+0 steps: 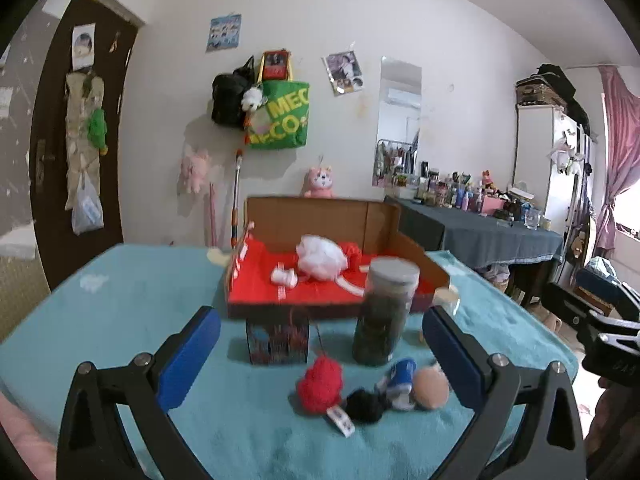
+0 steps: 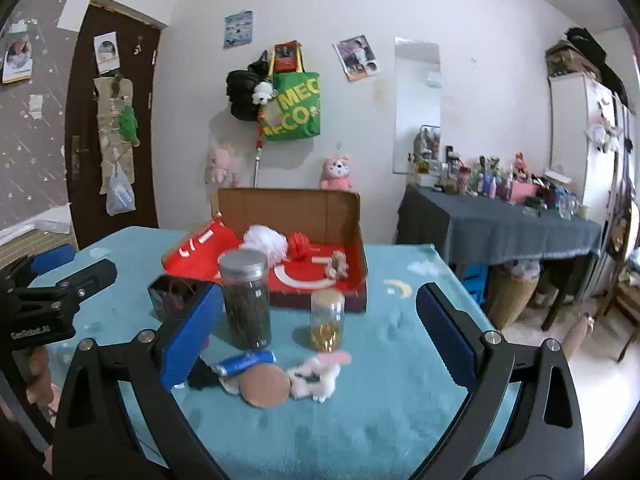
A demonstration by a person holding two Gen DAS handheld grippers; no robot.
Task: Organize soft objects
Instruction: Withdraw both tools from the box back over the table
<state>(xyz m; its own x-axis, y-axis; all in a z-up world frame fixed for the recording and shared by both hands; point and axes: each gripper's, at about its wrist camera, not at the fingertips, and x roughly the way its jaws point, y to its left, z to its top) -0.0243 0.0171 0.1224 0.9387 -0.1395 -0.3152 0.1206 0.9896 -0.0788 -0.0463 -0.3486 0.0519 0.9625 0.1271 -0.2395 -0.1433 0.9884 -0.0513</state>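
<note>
Right wrist: 2 jars, 1 box

left claw: wide open, empty | right claw: apparently same

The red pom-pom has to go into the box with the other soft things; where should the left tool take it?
Grip the red pom-pom across its round fluffy body, coming from above and the near side: the black pom-pom crowds its right.

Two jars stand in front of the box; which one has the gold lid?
The shorter jar, holding gold-coloured contents, standing right of the taller jar, which has a grey lid and dark contents.
</note>
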